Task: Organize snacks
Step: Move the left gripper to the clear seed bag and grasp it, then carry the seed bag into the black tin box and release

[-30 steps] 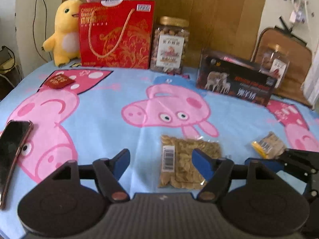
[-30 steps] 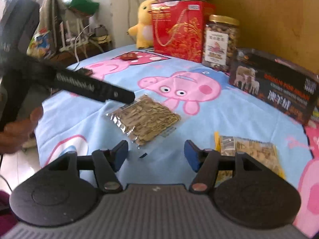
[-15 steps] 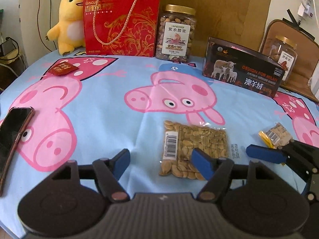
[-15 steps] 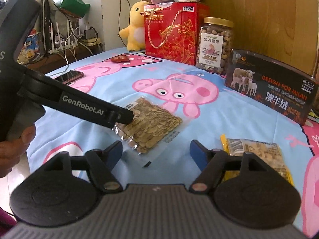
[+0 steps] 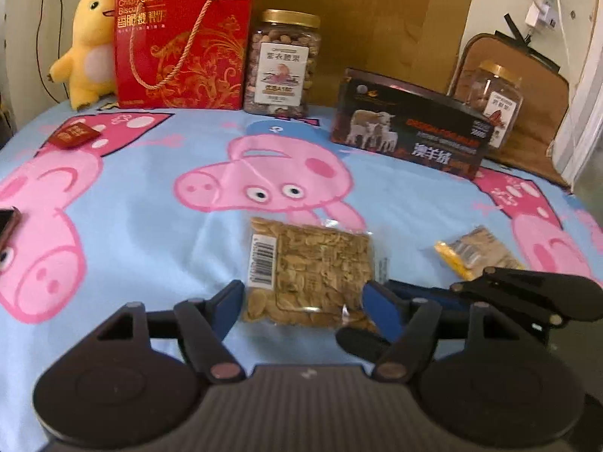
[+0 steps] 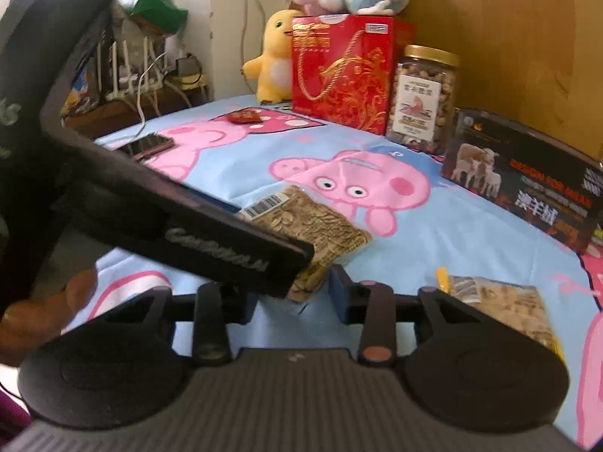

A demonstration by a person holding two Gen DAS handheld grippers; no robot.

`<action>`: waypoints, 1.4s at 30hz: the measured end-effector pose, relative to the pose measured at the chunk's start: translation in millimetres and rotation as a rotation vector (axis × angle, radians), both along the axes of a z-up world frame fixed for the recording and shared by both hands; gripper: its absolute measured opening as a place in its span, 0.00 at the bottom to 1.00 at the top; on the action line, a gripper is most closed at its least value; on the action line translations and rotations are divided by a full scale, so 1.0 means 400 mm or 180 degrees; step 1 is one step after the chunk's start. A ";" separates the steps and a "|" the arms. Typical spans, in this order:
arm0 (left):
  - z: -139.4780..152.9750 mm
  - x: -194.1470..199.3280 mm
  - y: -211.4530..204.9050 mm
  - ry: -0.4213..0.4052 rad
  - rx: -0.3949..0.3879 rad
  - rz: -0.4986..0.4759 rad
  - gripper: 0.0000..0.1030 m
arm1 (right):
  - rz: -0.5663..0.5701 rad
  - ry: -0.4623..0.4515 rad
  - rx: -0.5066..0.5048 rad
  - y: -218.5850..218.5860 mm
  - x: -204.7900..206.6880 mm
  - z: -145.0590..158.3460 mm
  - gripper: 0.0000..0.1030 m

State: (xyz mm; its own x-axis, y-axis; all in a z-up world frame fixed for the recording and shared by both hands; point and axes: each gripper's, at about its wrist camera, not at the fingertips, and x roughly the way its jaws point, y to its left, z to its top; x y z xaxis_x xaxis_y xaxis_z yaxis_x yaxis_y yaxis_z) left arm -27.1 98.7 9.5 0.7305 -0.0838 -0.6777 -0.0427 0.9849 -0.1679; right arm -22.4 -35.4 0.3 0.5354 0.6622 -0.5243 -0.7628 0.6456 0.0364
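Left wrist view: left gripper [image 5: 303, 297] spread wide astride the near end of the seed packet [image 5: 309, 275], flat on the tablecloth [image 5: 150, 226], evidently lined up for a pinch.
Right wrist view: right gripper [image 6: 290, 293] likewise parted, unloaded; yellow-edged packet [image 6: 497, 301] just beside its right finger.

Red gift box [image 5: 181, 45]: "Crispy Cashew Biscuit" plus Chinese characters. Dark sheep box [image 5: 409, 128]: large white "澳羊绒"; smaller lines blurred. Seed packet [image 5: 309, 275]: barcode sticker, digits unreadable. Nut jar [image 5: 282, 64] label: illegible.
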 end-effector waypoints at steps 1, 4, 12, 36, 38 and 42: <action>0.001 0.001 -0.005 -0.0001 0.0010 -0.0012 0.64 | -0.0045 0.0003 0.0023 -0.005 0.000 0.001 0.37; 0.005 0.004 -0.011 0.0002 -0.0068 -0.0054 0.59 | -0.0104 -0.0012 0.0032 -0.019 -0.005 0.002 0.36; 0.070 0.024 -0.063 -0.0215 -0.0150 -0.0273 0.58 | -0.0373 -0.0367 0.0138 -0.081 -0.020 0.029 0.36; 0.209 0.514 -0.226 -0.0718 0.0221 -0.0643 0.61 | -0.1201 -0.0813 0.0241 -0.200 0.391 0.141 0.38; 0.187 0.550 -0.214 -0.0658 0.0213 -0.0564 0.65 | -0.1211 -0.0775 0.0157 -0.191 0.426 0.131 0.44; 0.162 0.564 -0.186 -0.0616 0.0197 -0.0447 0.61 | -0.1265 -0.0682 0.0228 -0.205 0.452 0.121 0.47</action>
